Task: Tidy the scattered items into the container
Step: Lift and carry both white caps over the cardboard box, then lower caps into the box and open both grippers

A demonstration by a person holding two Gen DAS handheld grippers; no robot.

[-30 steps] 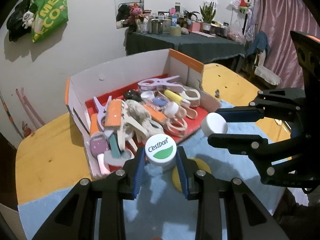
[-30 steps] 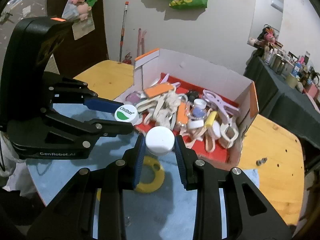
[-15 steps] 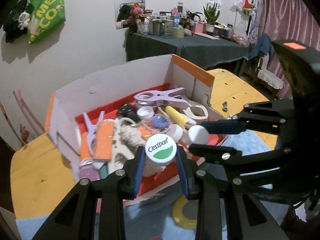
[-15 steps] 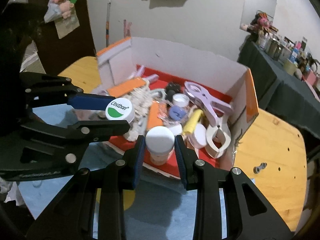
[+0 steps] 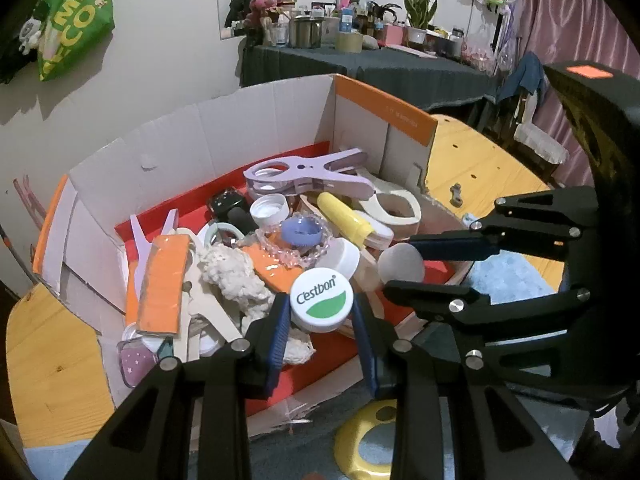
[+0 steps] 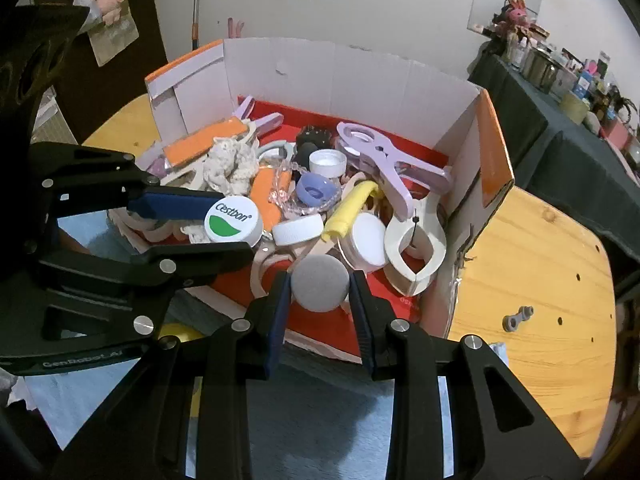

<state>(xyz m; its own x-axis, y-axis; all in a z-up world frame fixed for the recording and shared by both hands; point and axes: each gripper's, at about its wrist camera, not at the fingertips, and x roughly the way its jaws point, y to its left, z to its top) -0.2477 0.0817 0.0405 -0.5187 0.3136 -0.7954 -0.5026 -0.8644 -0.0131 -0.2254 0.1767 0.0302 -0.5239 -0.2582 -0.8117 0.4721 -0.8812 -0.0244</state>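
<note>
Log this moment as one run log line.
left hand-held gripper: shut on Cestbon cap | right hand-held gripper: shut on plain cap | both over box

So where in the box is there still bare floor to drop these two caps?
Bare red floor shows along the back wall of the cardboard box, behind the lilac clothes peg, and at the front edge under the left hand-held gripper and right hand-held gripper. The middle is crowded: orange sponge, yellow tube, loose caps.

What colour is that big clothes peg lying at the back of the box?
The big clothes peg is pale lilac, clearest in the left wrist view.
</note>
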